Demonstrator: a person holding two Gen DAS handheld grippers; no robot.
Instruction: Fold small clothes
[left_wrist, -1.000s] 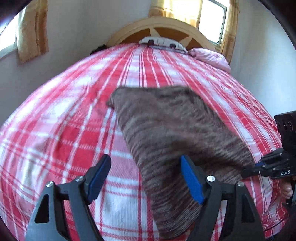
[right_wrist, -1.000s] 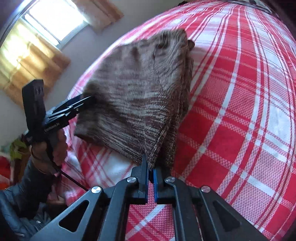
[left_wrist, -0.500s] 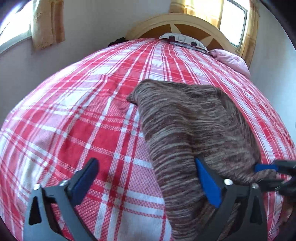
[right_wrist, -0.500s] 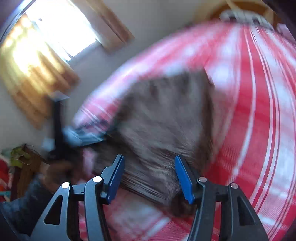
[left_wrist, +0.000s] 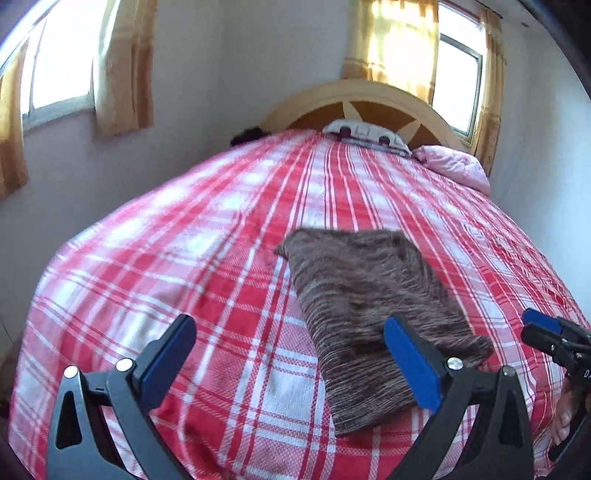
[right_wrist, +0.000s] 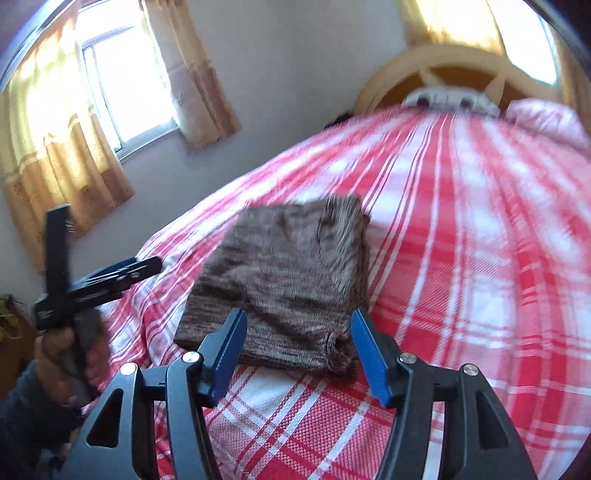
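Observation:
A folded brown striped knit garment lies flat on the red-and-white plaid bedcover. In the left wrist view my left gripper hovers above its near left edge, jaws wide open and nothing between them. Its right blue pad stands over the garment without touching it. My right gripper hangs just above the garment's near edge, its jaws opening and empty. Each gripper shows in the other's view: the right gripper at the right edge, the left gripper at the left, held by a hand.
The bed runs back to a curved wooden headboard. A pink pillow and a white object lie at its head. Curtained windows stand in the walls left and behind. Open bedcover lies left of and beyond the garment.
The right gripper went from shut on the garment's edge to open. Both grippers drew back and up from the garment, which now lies flat and free on the bed.

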